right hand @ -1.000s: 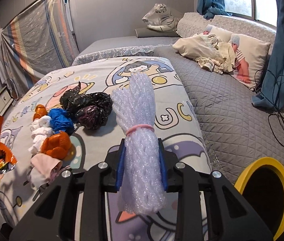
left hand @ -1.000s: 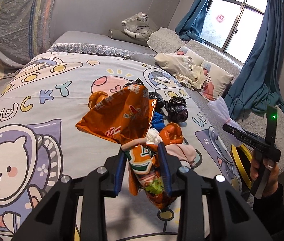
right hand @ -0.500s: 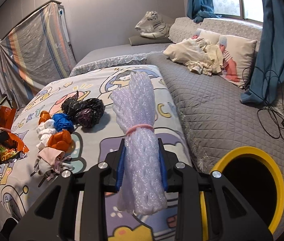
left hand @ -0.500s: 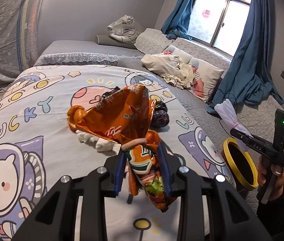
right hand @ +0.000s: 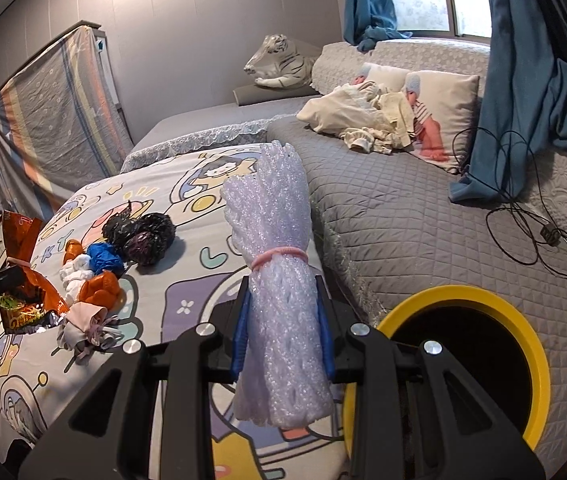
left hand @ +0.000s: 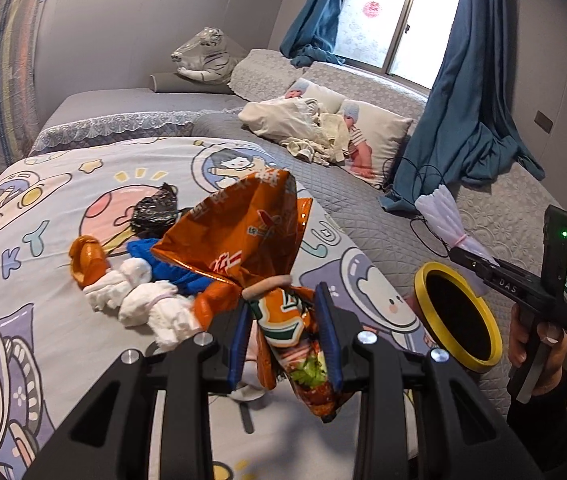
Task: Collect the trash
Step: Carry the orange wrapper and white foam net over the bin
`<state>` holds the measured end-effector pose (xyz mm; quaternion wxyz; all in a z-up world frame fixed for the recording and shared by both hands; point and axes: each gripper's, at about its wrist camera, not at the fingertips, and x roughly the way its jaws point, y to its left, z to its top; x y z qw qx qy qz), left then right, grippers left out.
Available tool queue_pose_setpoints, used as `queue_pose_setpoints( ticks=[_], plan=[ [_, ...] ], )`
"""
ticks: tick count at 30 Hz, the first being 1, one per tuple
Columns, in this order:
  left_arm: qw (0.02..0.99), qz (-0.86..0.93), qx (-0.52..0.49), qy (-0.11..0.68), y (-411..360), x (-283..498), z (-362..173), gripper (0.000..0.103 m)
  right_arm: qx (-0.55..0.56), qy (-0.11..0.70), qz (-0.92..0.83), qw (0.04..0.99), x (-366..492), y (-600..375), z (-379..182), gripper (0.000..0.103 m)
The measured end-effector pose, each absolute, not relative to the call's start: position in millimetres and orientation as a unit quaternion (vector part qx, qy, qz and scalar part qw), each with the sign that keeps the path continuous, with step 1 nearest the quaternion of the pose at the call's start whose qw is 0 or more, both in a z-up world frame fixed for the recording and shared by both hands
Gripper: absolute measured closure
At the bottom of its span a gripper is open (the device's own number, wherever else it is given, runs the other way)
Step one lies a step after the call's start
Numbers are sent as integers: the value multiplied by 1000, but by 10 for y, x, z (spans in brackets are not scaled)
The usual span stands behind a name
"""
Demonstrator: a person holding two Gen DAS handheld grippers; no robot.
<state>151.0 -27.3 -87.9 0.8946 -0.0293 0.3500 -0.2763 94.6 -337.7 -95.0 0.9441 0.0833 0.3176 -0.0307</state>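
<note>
Trash: two pieces held up over the bed, more lying on the cartoon blanket point(left hand: 63, 280).
Left gripper point(left hand: 285, 332): clenched on the orange snack bag point(left hand: 243, 232), pads squeezing its twisted lower part.
Snack bag: tied with a rubber band, top puffed open and pointing up, bottom hanging below the pads.
Right gripper point(right hand: 281, 328): clenched on the white foam net roll point(right hand: 275, 248), pads on both sides of it.
Foam net roll: upright between the pads, pink band around its middle, above the blanket's edge, just beside the bin.
Right hand point(left hand: 539, 344): wrapped around the gripper handle, dark sleeve behind.
Yellow bin point(right hand: 523, 320): round yellow rim, dark inside, cannot tell what is in it; standing beside the bed, just past the right gripper.
Pile on blanket: white wads point(left hand: 139, 300), blue wad point(right hand: 103, 256), orange wads point(right hand: 99, 288), pale crumpled bit point(right hand: 83, 320), all touching in a row.
Black bags point(right hand: 143, 232): two shiny crumpled balls, just behind the blue wad.
Grey quilt point(right hand: 403, 220): beside the blanket, black cord lying on it.
Pillow point(right hand: 443, 96): far on the quilt, cream clothes heaped against it.
Toy tiger point(right hand: 279, 64): far back, by the wall.
Blue curtains point(right hand: 531, 60): by the window.
</note>
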Motion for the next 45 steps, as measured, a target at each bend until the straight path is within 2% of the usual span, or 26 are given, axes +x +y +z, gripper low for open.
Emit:
queue_pose_setpoints(
  ticks=[22, 45],
  plan=[
    [856, -387, 19, 343, -1583, 1610, -725, 74, 128, 291, -123, 940, 500, -4241, -890, 75],
    [791, -483, 72, 368, -2950, 1451, -1005, 74, 159, 306, -204, 916, 216, -4879, -1155, 75]
  ],
)
